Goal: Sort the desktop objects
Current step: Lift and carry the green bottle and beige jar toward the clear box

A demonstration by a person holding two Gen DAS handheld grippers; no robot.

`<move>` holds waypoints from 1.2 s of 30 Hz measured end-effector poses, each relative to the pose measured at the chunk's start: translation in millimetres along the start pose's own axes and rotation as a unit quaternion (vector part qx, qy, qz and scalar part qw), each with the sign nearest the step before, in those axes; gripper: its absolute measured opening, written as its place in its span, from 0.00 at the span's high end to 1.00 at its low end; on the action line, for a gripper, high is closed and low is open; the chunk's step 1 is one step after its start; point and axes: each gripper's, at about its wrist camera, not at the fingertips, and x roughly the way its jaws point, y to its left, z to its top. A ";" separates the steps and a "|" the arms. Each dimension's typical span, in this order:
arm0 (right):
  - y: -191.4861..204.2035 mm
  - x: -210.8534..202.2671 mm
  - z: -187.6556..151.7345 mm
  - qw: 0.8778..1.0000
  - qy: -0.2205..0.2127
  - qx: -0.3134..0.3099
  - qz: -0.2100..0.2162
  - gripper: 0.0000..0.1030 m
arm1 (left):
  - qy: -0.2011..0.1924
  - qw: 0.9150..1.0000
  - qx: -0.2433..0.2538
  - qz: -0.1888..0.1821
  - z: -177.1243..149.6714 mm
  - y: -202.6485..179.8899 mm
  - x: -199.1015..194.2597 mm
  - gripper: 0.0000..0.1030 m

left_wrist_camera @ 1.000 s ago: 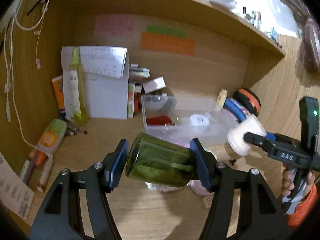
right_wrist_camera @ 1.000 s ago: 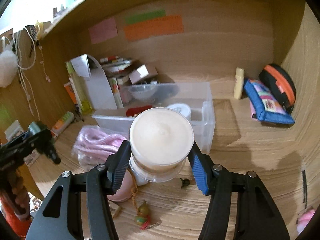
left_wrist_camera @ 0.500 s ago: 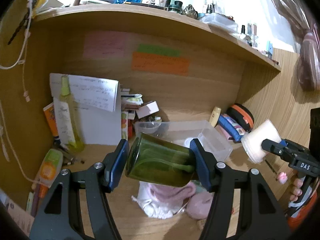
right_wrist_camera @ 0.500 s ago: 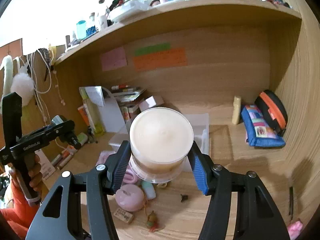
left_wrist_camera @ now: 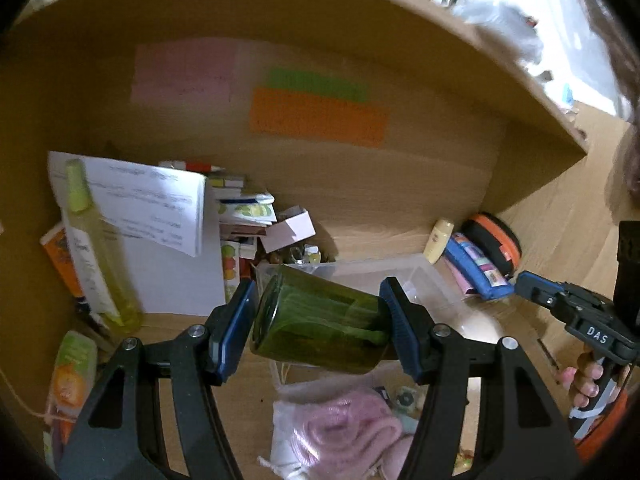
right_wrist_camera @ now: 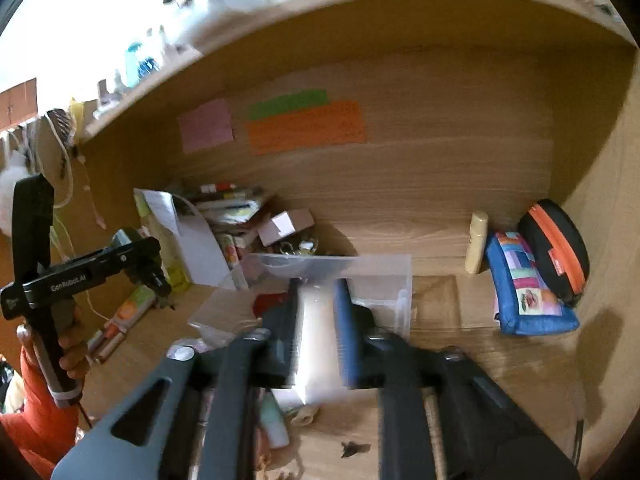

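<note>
Clearly the left gripper [left_wrist_camera: 318, 322] has its jaws clamped on a dark green glass jar [left_wrist_camera: 320, 324] lying sideways above the wooden bench [left_wrist_camera: 256, 384]. Right gripper [right_wrist_camera: 318, 320] jaws are nearly shut, perhaps on a pale blurred thing [right_wrist_camera: 318, 340]; a clear plastic bin [right_wrist_camera: 372, 276] sits just beyond

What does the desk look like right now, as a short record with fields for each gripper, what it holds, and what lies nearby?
Left gripper: shut on a green jar, held tilted
Right gripper: jaws closing, nearly together, nothing seen held
Behind the jar: clear bin
Right corner: blue pouch, black and orange case
Below the jar: pink cloth in a bag
</note>
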 end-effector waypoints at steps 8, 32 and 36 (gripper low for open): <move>-27.9 77.9 -32.4 0.995 0.091 0.028 0.009 0.84 | 0.044 0.999 0.000 0.007 -13.7 -1.0 48.5 0.39; -35.5 56.4 -103.1 0.982 0.181 -0.045 0.043 0.36 | 0.078 0.997 0.011 -0.003 -27.5 -21.5 71.8 0.39; -27.2 59.2 -102.4 0.982 0.174 -0.066 0.036 0.37 | 0.078 0.997 0.018 -0.001 -31.9 -23.8 68.2 0.39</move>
